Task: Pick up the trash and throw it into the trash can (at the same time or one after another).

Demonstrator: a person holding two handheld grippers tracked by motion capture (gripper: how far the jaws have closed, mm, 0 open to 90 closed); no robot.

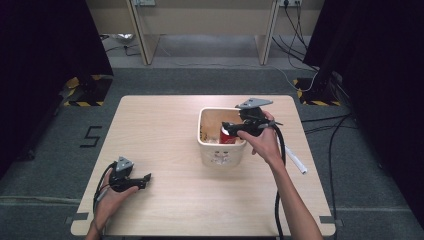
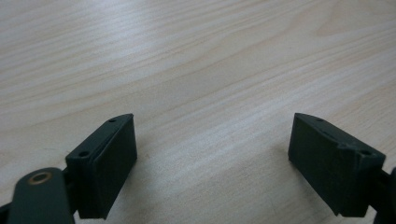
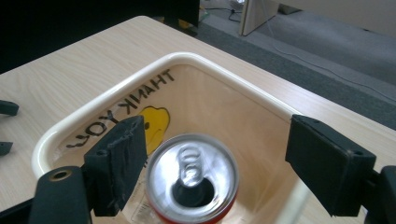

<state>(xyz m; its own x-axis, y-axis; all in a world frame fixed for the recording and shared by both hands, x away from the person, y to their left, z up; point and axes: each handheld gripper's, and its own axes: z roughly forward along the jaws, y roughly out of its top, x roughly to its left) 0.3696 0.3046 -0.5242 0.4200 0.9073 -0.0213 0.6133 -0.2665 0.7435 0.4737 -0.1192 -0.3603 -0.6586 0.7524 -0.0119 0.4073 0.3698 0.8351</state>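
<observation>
Partly hidden, red can [image 3: 191,179] base, bin [image 3: 224,72], right claw [image 3: 215,158] open

"THANK YOU" reads mirrored through bin [image 3: 140,88] wall; "5" taped on floor [image 1: 92,136].

I count two grippers: the left gripper [image 1: 146,178] and the right gripper [image 1: 229,131]. I see one red can [image 3: 192,175], one cream bin [image 1: 210,150], one white tube [image 1: 297,161] and one wooden table [image 1: 165,125].
</observation>
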